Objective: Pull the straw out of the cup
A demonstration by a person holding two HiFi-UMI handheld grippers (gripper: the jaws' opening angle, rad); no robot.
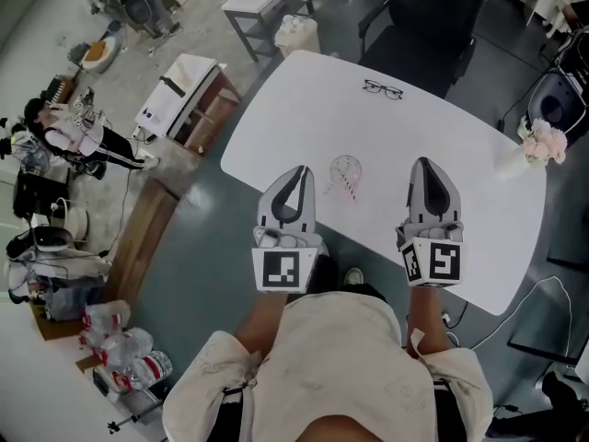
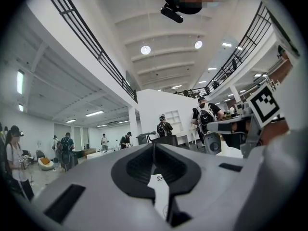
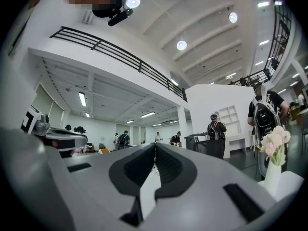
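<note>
A clear cup [image 1: 346, 171] with a striped straw [image 1: 350, 188] in it stands on the white table [image 1: 479, 182], near its front edge. My left gripper [image 1: 300, 168] is just left of the cup and my right gripper [image 1: 423, 162] is farther off to its right, both over the table's near edge. Both point level with their jaws meeting at the tips, and nothing is between them. The left gripper view shows the shut left gripper [image 2: 154, 144], and the right gripper view shows the right gripper [image 3: 155, 144] the same. The jaws hide the cup in both gripper views.
A pair of glasses [image 1: 382, 88] lies at the table's far side. A white vase of pink flowers [image 1: 541, 144] stands at the right end, also in the right gripper view as the vase [image 3: 273, 150]. A dark chair [image 1: 419, 17] stands behind the table. People move about in the room.
</note>
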